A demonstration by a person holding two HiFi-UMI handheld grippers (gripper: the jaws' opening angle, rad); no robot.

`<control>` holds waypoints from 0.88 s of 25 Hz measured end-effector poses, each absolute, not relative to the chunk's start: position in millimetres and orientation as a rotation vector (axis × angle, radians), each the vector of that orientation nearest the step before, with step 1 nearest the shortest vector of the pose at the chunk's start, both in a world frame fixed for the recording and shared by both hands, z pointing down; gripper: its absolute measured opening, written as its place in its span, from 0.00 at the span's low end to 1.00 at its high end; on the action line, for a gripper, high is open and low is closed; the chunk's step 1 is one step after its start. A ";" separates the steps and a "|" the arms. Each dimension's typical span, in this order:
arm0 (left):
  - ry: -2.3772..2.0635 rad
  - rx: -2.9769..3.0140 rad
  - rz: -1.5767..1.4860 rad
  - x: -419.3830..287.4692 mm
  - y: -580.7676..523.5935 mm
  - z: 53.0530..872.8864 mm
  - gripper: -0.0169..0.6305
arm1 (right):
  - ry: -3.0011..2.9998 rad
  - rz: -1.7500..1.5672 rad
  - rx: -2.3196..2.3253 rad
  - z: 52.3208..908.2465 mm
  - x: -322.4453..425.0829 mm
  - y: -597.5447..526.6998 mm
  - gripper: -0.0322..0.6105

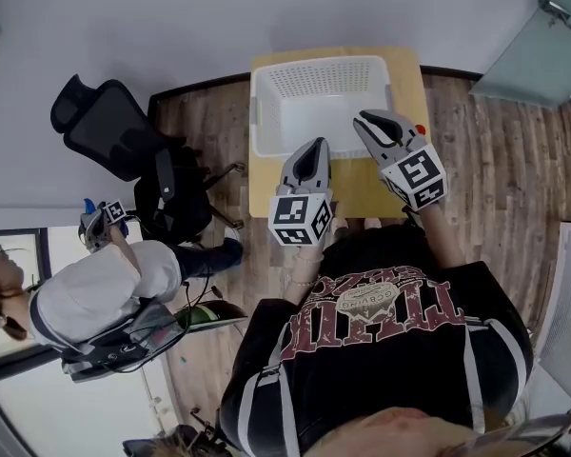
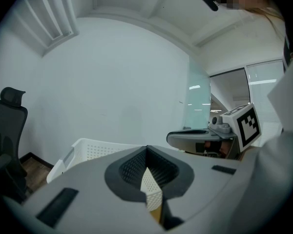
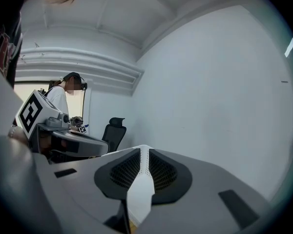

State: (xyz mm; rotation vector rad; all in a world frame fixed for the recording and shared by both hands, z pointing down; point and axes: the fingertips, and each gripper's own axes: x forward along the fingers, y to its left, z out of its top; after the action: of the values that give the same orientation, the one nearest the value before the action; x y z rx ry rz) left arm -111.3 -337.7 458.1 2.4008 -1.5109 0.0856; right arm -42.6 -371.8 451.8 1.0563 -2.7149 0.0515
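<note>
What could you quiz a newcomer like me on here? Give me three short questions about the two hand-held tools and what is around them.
1. True or false: the white basket on the wooden table holds a pile of clothes.
2. Pick one: how do the jaws of the left gripper and the right gripper stand? A) wide apart; B) together, with nothing between them; C) clamped on a cup.
3. Short answer: in the head view, which black piece of furniture stands on the floor to the left of the table?

Key: 1 false, no clothes show in it. 2 B. 3 the office chair.
</note>
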 end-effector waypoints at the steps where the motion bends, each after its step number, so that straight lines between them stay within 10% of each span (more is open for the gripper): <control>1: -1.512 2.403 0.084 -111.1 -337.9 457.3 0.10 | -2.716 0.050 1.051 451.8 -43.8 -371.2 0.15; 22: -1.456 2.450 0.049 -91.7 -345.2 448.4 0.10 | -2.715 0.085 1.048 455.4 -44.1 -368.0 0.08</control>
State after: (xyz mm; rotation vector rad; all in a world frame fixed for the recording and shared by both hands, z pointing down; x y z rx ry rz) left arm -91.7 -345.2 448.4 2.4495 -1.4556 0.0485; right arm -44.1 -368.0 455.4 1.0481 -2.7149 0.0848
